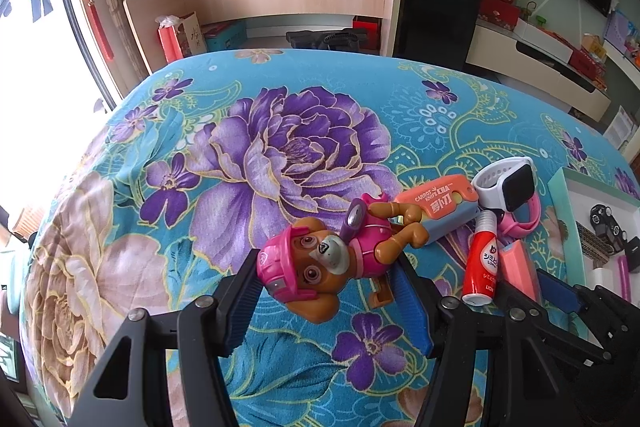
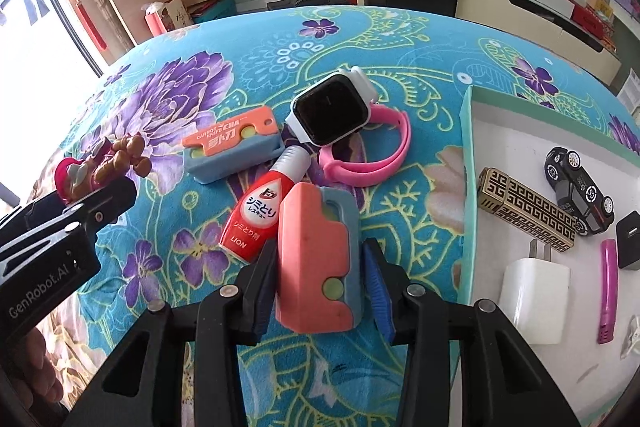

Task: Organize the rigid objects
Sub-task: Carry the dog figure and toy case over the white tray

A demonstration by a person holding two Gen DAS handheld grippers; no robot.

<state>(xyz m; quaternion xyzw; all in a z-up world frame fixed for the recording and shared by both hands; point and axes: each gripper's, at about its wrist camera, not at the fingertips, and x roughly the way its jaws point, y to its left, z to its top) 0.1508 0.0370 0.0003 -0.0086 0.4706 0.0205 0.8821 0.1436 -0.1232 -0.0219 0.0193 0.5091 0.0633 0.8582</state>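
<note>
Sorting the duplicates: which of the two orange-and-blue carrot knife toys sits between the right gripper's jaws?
The unlabelled carrot knife toy, standing on end between the right gripper jaws. The other carrot knife toy shows "CARROT KNIFE" lettering and lies farther off, beside the watch.

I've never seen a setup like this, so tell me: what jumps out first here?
A pink-helmeted toy puppy sits between the left gripper fingers. The right gripper straddles a coral-and-blue carrot knife toy on the floral cloth. Right of it, a white tray holds a black toy car.

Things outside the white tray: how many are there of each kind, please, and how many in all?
Carrot knife toys: 2
Dog figure: 1
Smartwatch: 1
Red bottle: 1
Total: 5
</note>
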